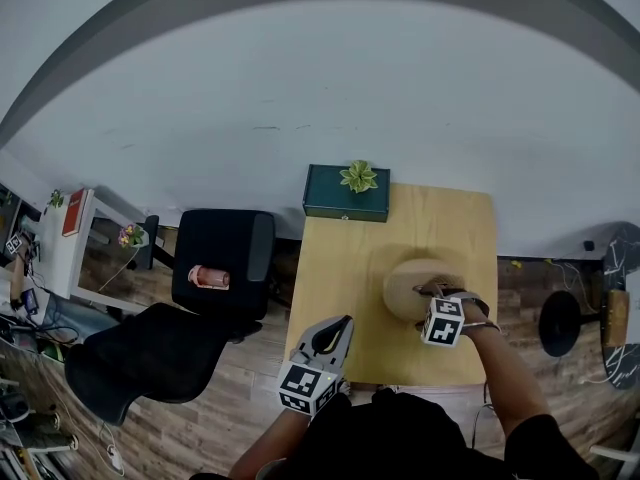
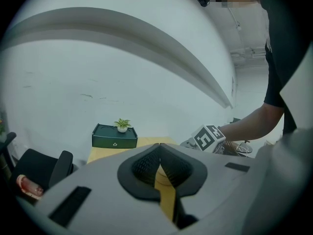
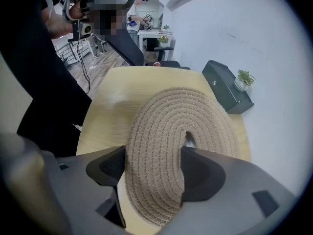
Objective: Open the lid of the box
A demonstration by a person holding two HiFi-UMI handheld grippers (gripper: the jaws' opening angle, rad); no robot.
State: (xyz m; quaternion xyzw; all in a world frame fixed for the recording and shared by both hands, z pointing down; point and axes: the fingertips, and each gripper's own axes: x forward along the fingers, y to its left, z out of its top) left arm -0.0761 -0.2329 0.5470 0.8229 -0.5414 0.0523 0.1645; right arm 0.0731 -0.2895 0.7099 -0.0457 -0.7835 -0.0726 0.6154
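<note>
Head view puts your left gripper (image 1: 346, 321) nearer to you than the green case (image 1: 345, 201) and slightly left of it, over the near edge of the wooden table (image 1: 335, 268). Your left gripper view shows its jaws brought together with nothing between them, so that hand is idle and has no part in the work yet.

Moving right, the round woven box (image 1: 410, 286) sits nearer to you than the green case and off to its right, well apart from it. Its woven lid (image 3: 181, 114) looks to be seated on the box, not raised or tipped clear, so the opening itself is not yet done.

Further right, your right gripper (image 3: 151, 168) is down on that lid. One pad sits at the lid's outer edge and the other lies on the top, close to the small loop near the middle, and both appear to press on the weave, which I read as a grip.

So the reach and the grasp look finished. What remains is lifting the lid off and setting it aside, away from the green case.
</note>
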